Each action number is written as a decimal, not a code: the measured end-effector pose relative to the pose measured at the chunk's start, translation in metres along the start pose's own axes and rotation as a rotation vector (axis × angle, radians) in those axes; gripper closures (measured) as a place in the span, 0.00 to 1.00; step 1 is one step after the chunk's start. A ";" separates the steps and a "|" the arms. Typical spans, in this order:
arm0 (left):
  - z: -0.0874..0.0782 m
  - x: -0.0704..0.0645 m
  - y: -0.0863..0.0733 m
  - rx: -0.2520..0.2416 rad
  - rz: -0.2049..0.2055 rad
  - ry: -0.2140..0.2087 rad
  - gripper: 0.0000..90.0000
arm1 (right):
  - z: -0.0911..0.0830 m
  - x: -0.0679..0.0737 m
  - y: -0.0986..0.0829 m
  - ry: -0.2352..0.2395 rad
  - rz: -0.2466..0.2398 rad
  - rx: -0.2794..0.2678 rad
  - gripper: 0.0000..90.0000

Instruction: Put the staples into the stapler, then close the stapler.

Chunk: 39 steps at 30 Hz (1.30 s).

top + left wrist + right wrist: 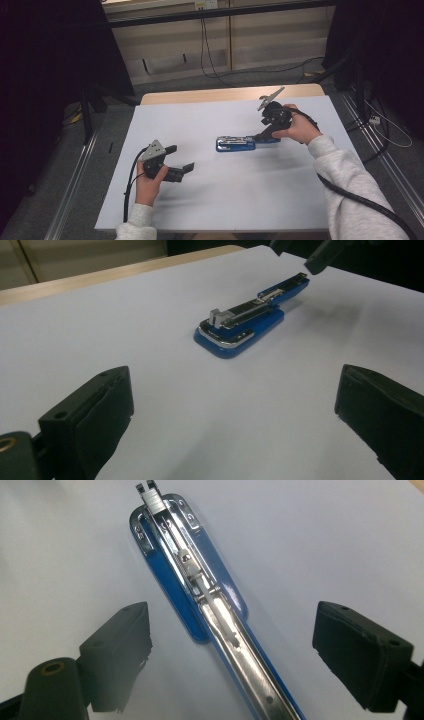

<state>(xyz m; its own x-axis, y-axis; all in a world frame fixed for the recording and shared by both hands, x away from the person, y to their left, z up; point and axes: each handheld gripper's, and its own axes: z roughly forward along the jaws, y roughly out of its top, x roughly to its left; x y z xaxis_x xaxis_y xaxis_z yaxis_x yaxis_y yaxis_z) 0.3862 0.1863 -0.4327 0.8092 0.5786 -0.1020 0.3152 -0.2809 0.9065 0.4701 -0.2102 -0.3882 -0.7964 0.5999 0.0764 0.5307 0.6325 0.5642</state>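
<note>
Blue stapler point(236, 144) lying flat near the middle of the white table point(210, 200), swung open so the metal staple channel faces up. Seen in the left gripper view as a blue base with chrome trim and the long upper arm point(285, 290) stretching away, far end lifted slightly off the surface. In the right gripper view, stapler point(200, 595) running lengthwise between the 2 jaws, chrome rail and white pusher exposed, front end pointing away from the camera.

Right gripper point(266, 134) held at the stapler's right end, tilted down toward it, grey plate up top, cable trailing back along the sleeve. Jaws spread wide, 1 on each side of the stapler's rear part, neither pad touching it in the right gripper view point(232, 665).

Left gripper point(181, 161) resting low over the table at the left, well apart from the stapler, aimed toward it. Jaws released and wide apart, holding nothing, bare table between them in the left gripper view point(235, 430).
</note>
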 end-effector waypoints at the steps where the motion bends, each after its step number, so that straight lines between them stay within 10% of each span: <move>1: 0.002 0.000 0.002 0.003 0.001 -0.002 0.03 | -0.002 0.000 -0.003 -0.005 0.004 -0.003 0.17; 21: 0.050 0.003 0.015 0.096 -0.019 0.065 0.09 | -0.014 -0.008 -0.048 -0.118 0.086 -0.013 0.22; 39: 0.077 0.011 0.021 0.181 -0.078 0.042 0.77 | -0.023 0.003 -0.093 -0.254 0.213 -0.094 0.83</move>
<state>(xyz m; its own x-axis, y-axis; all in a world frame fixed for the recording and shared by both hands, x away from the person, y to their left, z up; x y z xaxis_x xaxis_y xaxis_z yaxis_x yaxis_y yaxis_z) 0.4398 0.1276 -0.4468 0.7584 0.6347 -0.1486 0.4632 -0.3644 0.8079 0.4117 -0.2791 -0.4216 -0.5664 0.8241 0.0002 0.6392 0.4391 0.6314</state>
